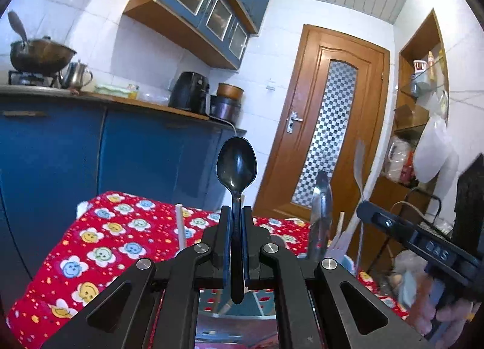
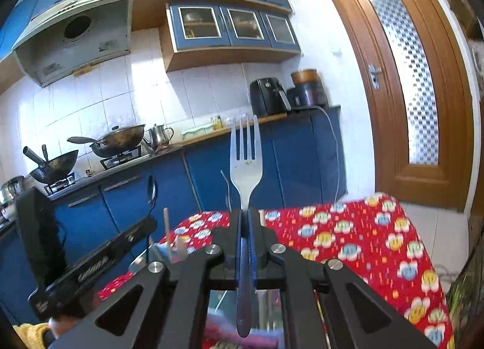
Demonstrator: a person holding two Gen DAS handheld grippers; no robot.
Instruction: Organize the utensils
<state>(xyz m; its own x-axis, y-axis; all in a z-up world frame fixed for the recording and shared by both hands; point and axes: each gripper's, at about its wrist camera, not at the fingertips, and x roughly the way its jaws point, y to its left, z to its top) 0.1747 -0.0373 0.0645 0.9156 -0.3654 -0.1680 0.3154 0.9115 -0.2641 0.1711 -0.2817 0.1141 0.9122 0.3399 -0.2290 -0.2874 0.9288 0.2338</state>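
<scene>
My left gripper (image 1: 236,213) is shut on a black plastic spoon (image 1: 236,164) and holds it upright, bowl up, above the table with the red smiley-flower cloth (image 1: 99,246). My right gripper (image 2: 245,216) is shut on a white fork (image 2: 245,158) with a blue handle, tines up, above the same cloth (image 2: 363,240). The right gripper also shows in the left wrist view (image 1: 405,228) at the right, with the fork blurred above it. The left gripper shows in the right wrist view (image 2: 90,261) at the left, holding the spoon (image 2: 152,191).
A holder with metal tongs (image 1: 321,213), sticks and other utensils stands on the table between the grippers. Blue kitchen cabinets (image 1: 60,152) with woks, a kettle and an air fryer (image 1: 189,93) lie beyond. A wooden door (image 1: 326,125) and a shelf unit (image 1: 420,125) are to the right.
</scene>
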